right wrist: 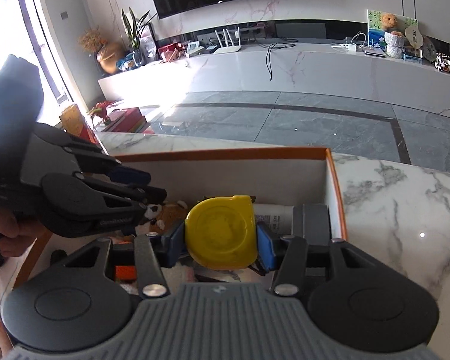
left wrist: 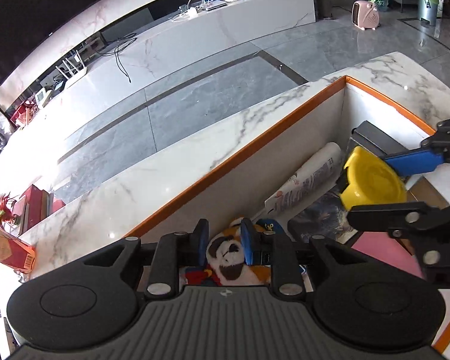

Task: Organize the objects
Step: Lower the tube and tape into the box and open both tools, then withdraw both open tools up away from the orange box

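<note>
An orange-rimmed white box [left wrist: 225,162] [right wrist: 225,153] stands on the marble table. My right gripper [right wrist: 222,244] [left wrist: 375,189] is shut on a yellow tape measure [right wrist: 222,231] [left wrist: 372,180], held over the inside of the box. My left gripper [left wrist: 225,240] [right wrist: 151,184] hangs over the box's left part, its blue pads apart. A brown and white plush toy [left wrist: 228,255] [right wrist: 168,213] lies in the box under those pads, and they do not press on it. A white tube [left wrist: 312,177] [right wrist: 274,216] and a grey case [left wrist: 375,138] [right wrist: 312,219] lie by the far wall.
The box also holds a printed picture card [left wrist: 324,216] and a pink flat item [left wrist: 381,249]. An orange carton [left wrist: 6,252] stands at the marble table's [left wrist: 135,195] left end. Beyond the table edge lies grey floor. A person's hand [right wrist: 6,228] grips the left tool.
</note>
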